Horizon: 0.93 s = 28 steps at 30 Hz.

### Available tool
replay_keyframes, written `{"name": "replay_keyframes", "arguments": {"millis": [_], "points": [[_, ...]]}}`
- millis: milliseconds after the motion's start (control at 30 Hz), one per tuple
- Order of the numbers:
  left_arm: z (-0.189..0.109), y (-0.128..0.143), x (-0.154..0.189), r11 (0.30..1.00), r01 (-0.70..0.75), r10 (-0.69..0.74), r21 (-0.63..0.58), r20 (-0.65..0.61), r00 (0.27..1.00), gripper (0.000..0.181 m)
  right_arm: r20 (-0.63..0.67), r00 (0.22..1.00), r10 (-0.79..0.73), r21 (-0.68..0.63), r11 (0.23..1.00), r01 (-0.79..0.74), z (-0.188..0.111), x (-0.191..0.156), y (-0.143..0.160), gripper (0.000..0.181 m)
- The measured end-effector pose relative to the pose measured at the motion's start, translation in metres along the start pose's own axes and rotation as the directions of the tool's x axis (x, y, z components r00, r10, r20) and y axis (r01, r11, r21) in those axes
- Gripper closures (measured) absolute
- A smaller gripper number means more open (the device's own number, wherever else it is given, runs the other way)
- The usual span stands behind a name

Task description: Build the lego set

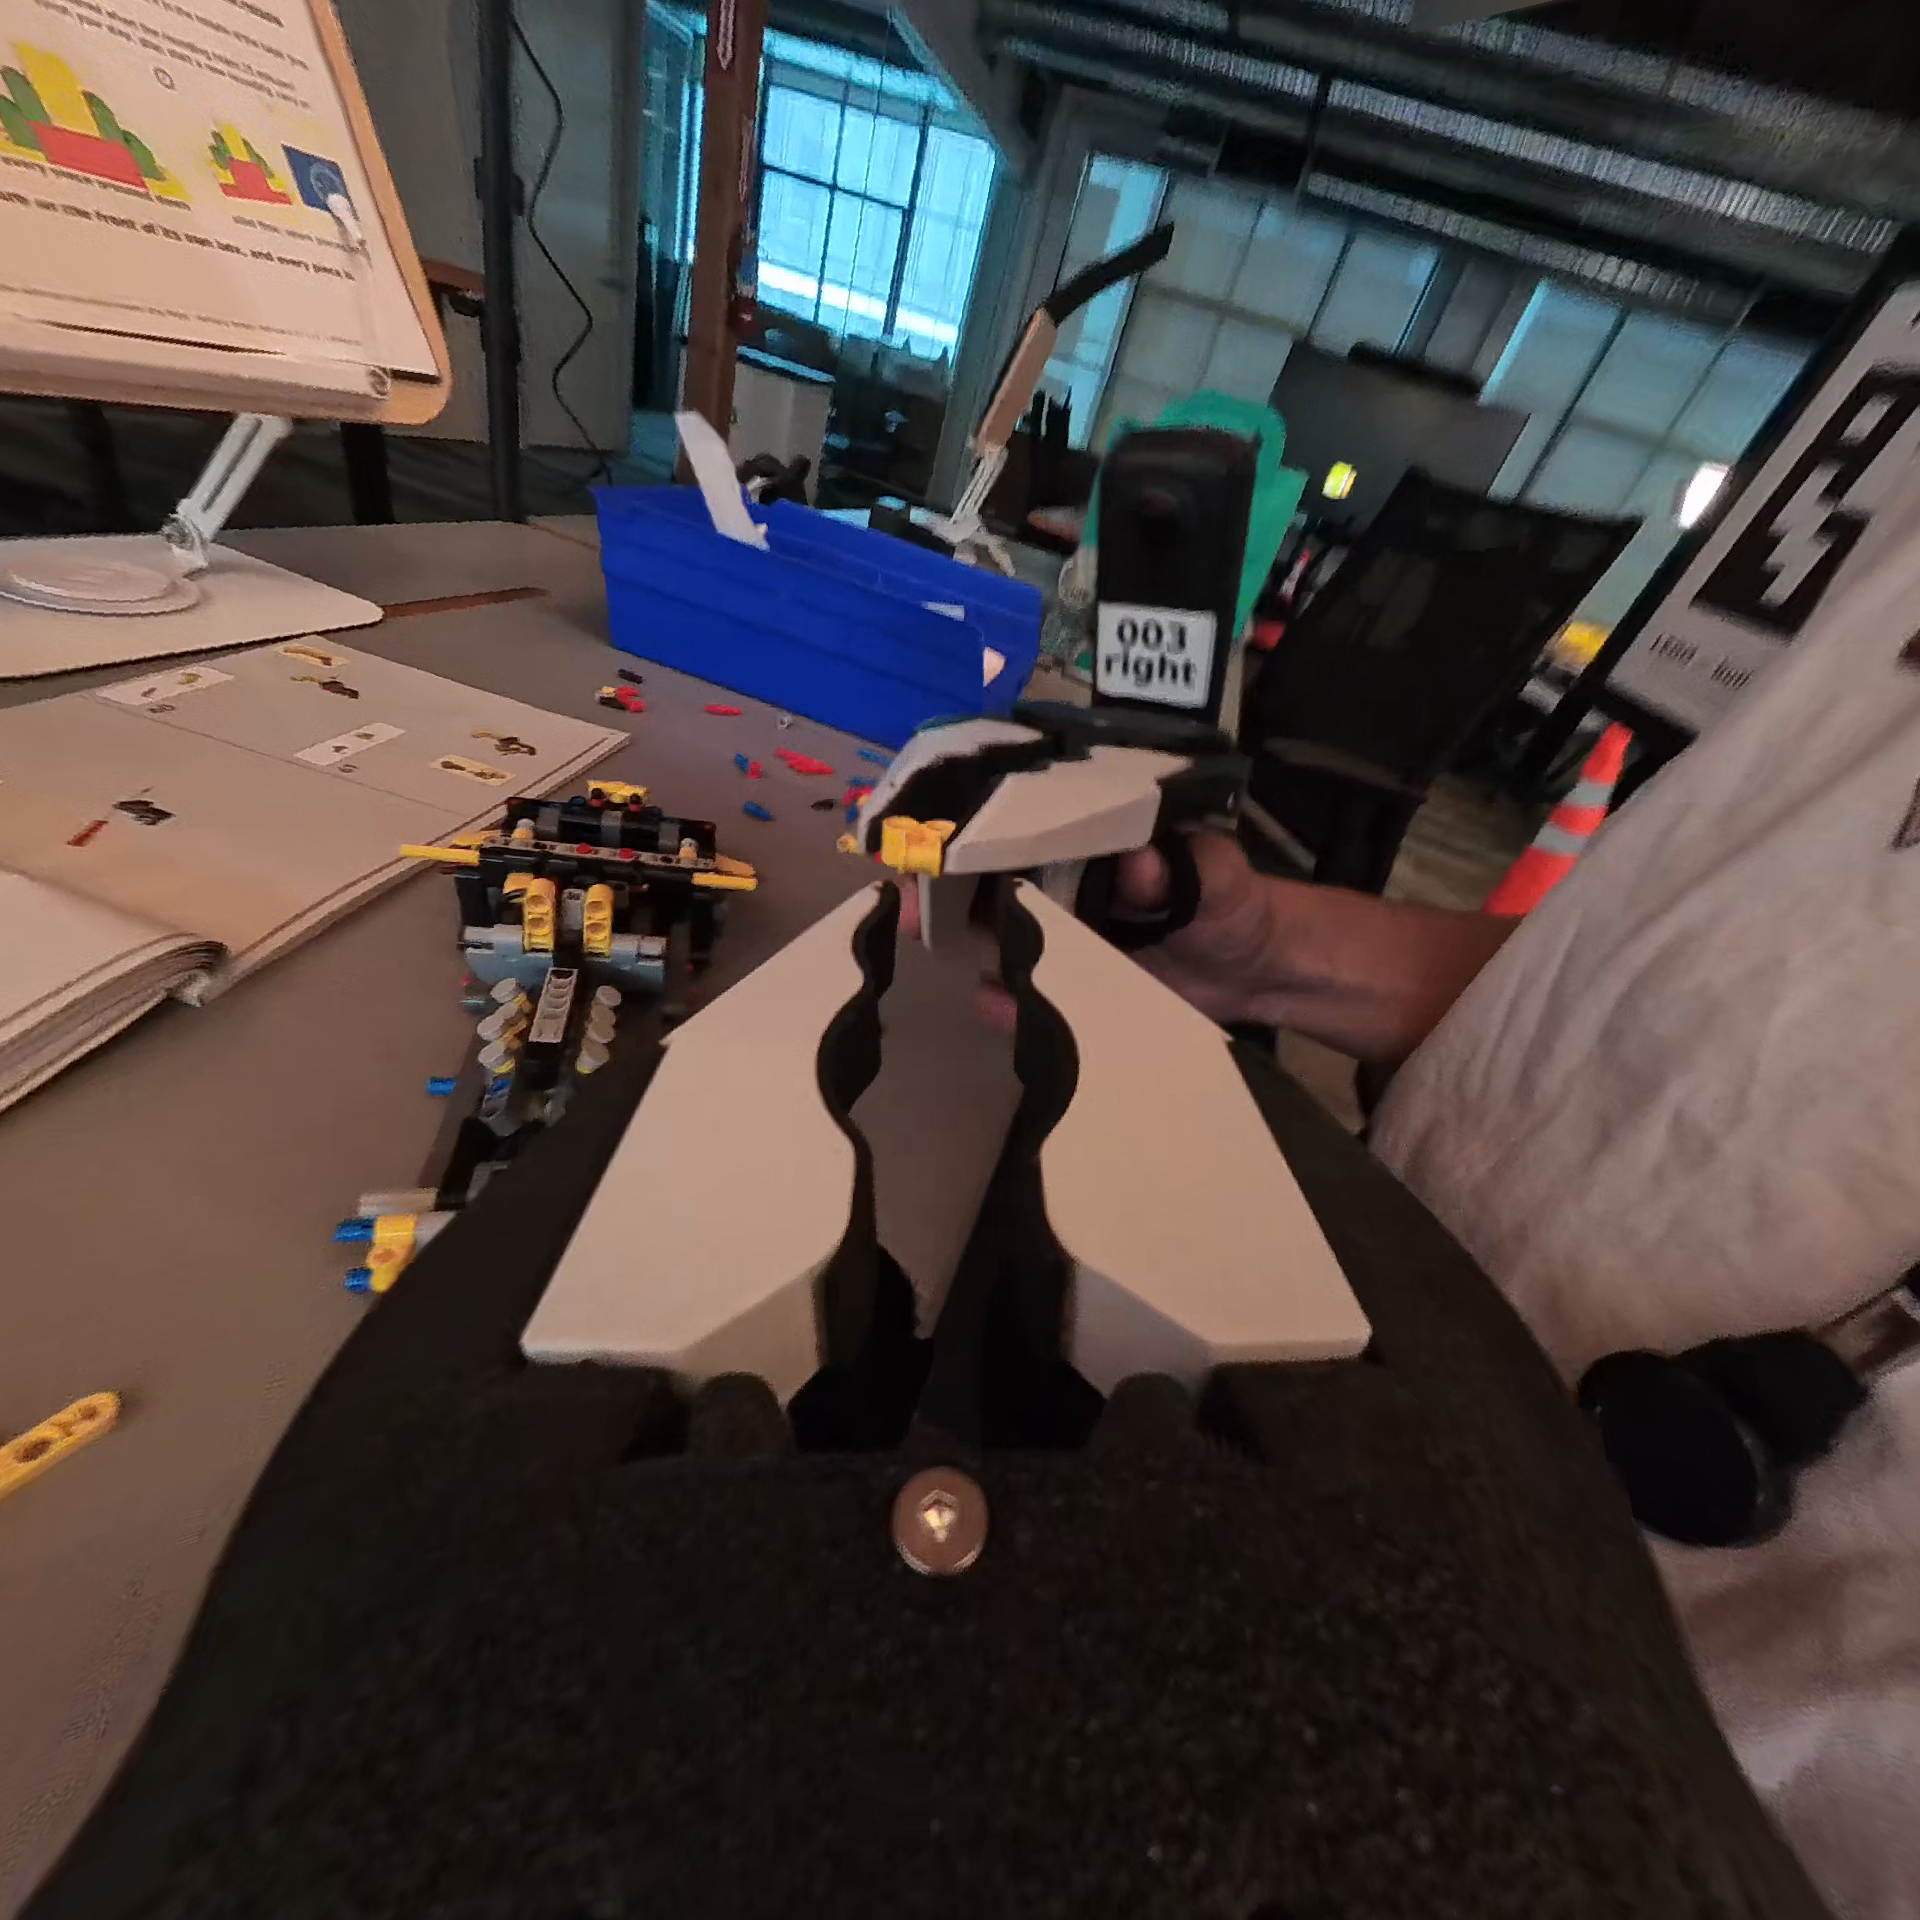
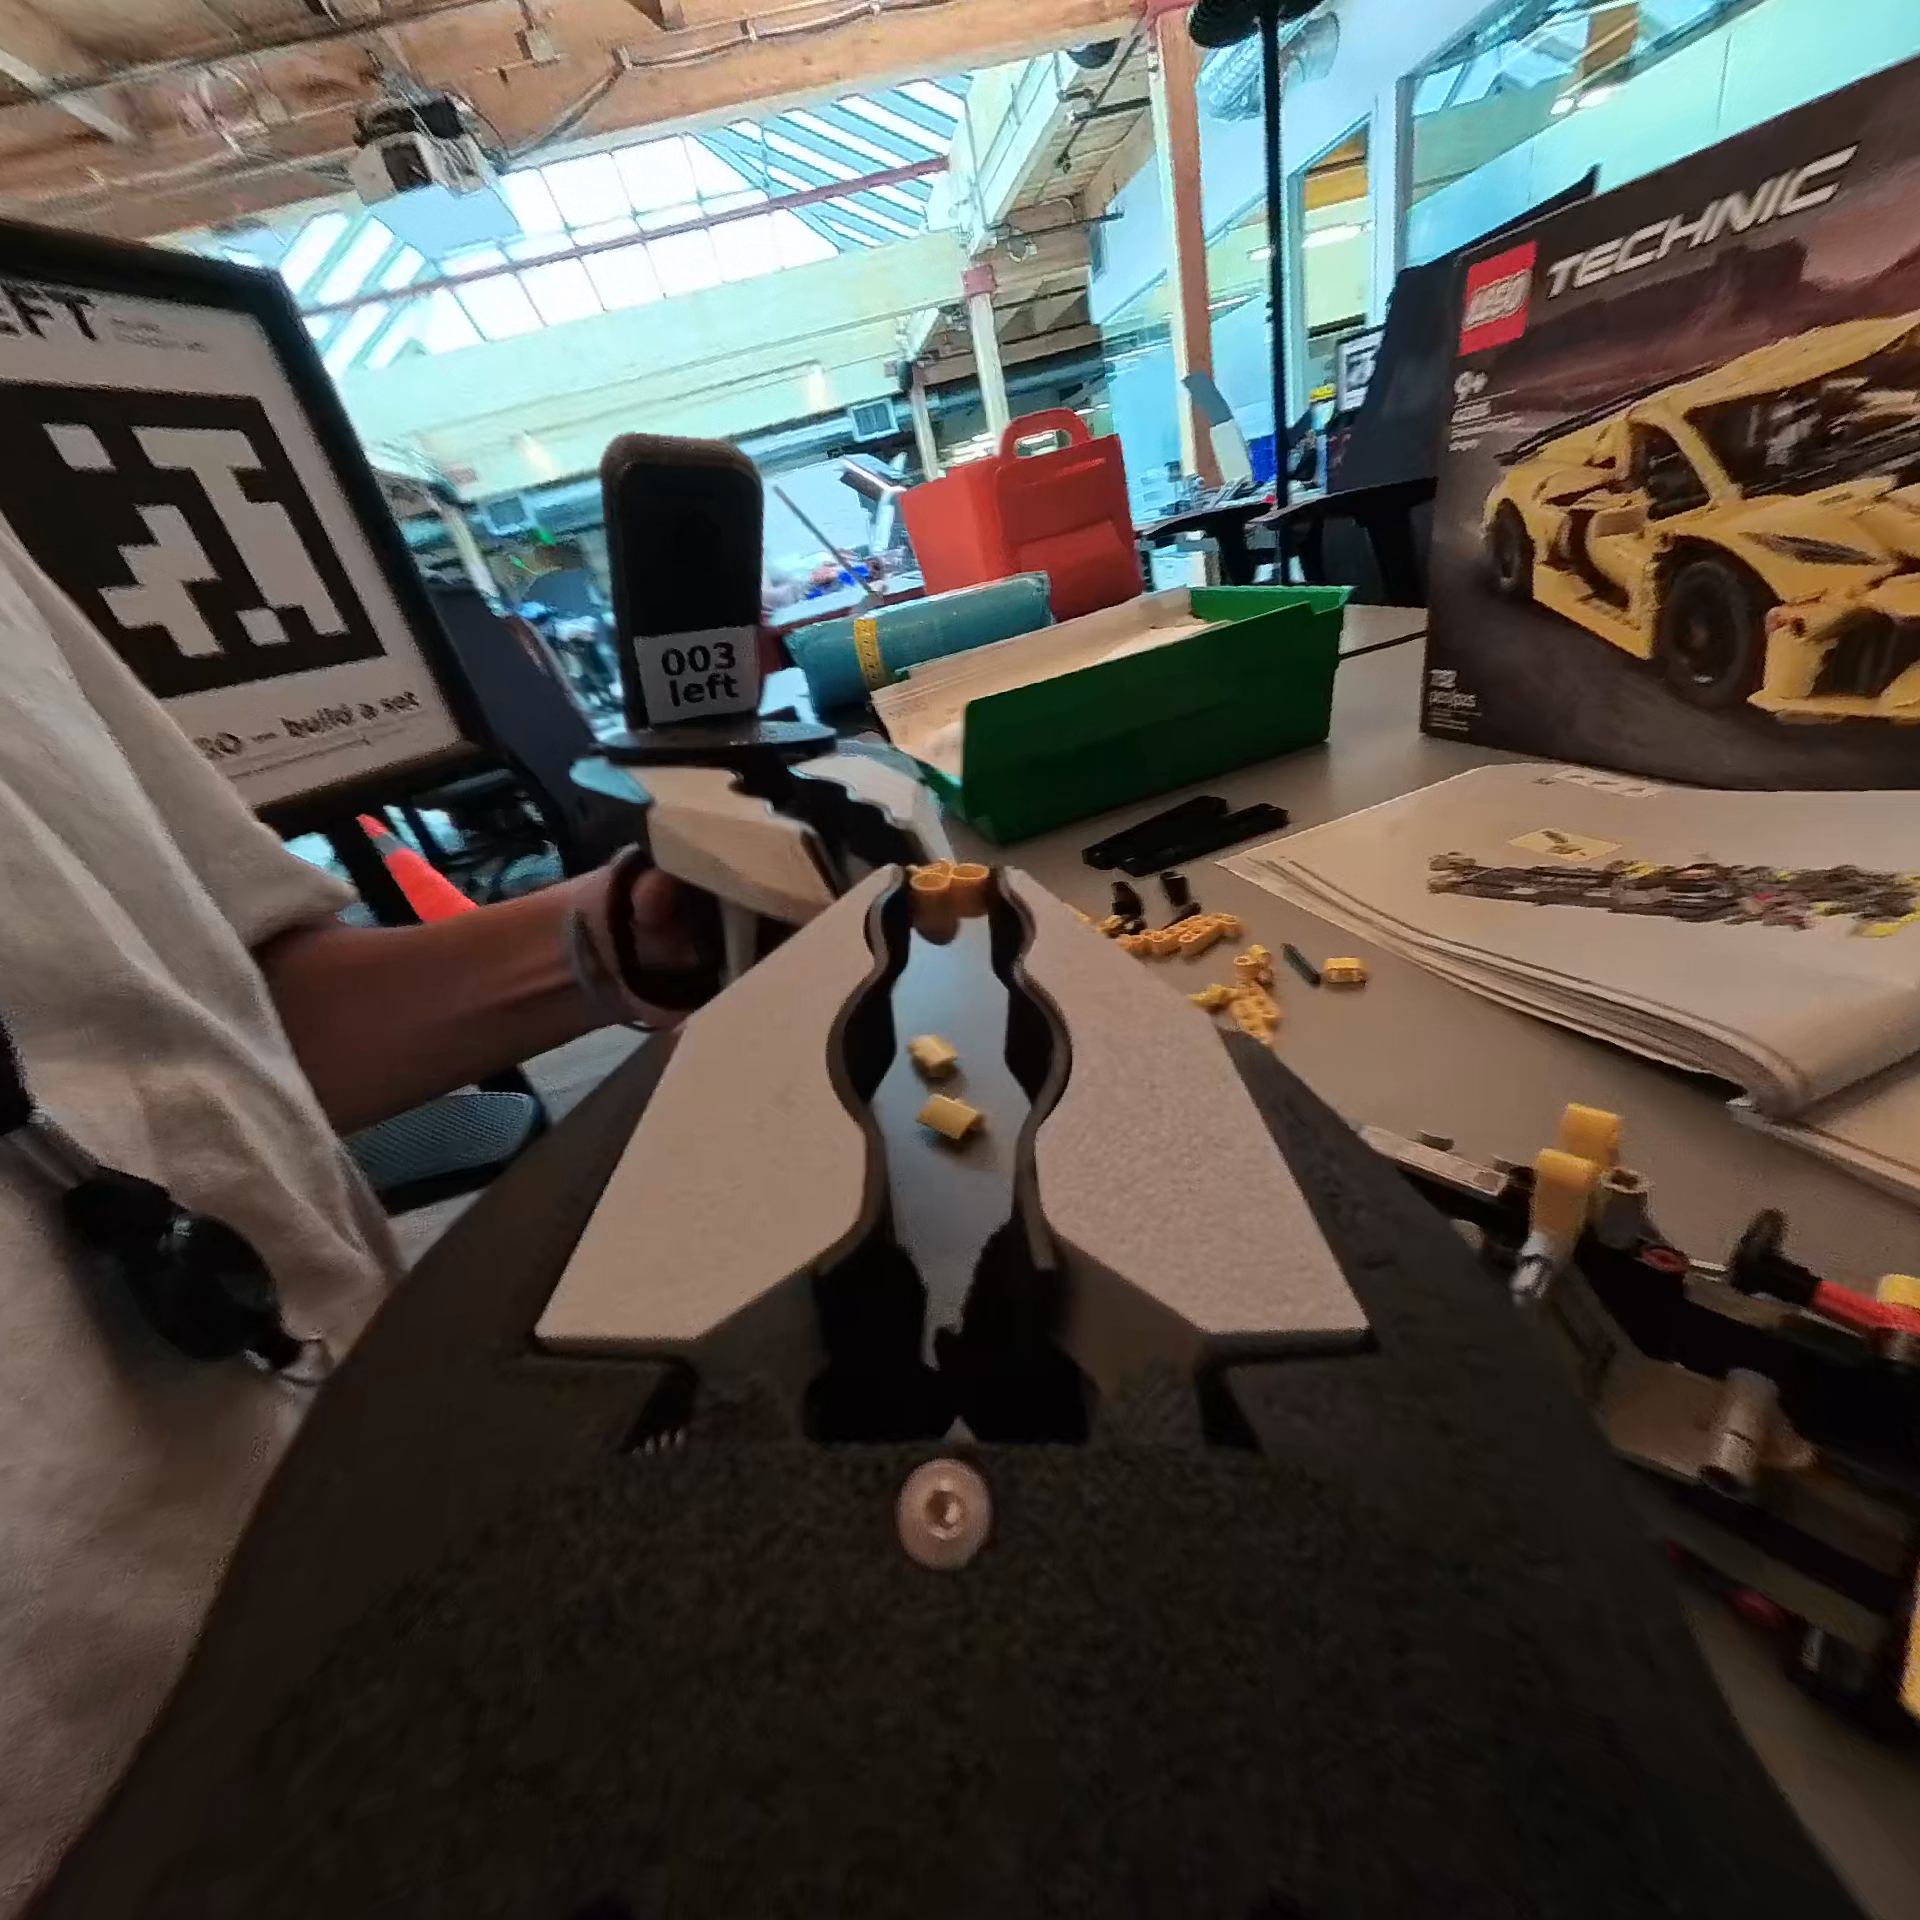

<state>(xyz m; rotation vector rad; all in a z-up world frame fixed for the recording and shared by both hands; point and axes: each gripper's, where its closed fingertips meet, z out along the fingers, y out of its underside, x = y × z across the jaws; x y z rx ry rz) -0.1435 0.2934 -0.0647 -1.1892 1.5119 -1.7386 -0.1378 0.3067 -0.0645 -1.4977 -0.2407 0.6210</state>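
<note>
My right gripper (image 1: 914, 847) is blocking the way just ahead of my left gripper (image 1: 940, 914). The half-built car (image 1: 582, 914) and open manual (image 1: 260, 790) are crowding my left side; loose yellow pieces (image 2: 1236, 966) are littering the table (image 2: 1382, 748) beyond.

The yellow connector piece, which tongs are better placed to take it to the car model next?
Right, probably. The right tongs already pinch the yellow connector piece at their tips. The left tongs look empty, slightly parted, and could steady the car model instead.
</note>
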Motion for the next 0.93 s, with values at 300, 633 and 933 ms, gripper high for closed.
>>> {"name": "replay_keyframes", "arguments": {"millis": [300, 633, 933], "points": [[-0.007, 0.006, -0.026, 0.996, -0.047, 0.06, -0.074, 0.193, 0.979, 0.152, 0.011, 0.996, 0.091, 0.043, 0.995, -0.091, -0.004, 0.001, -0.008, 0.167], [0.001, -0.001, 0.0, 0.919, -0.334, 0.37, -0.208, 0.164, 0.915, 0.162, -0.004, 1.0, -0.014, 0.117, 0.993, 0.014, -0.001, -0.005, -0.008, 0.167], [-0.004, -0.007, 0.011, 0.944, -0.291, 0.301, -0.156, 0.049, 0.952, 0.171, 0.083, 0.997, 0.006, 0.09, 0.996, -0.014, -0.001, -0.016, -0.004, 0.168]]}}
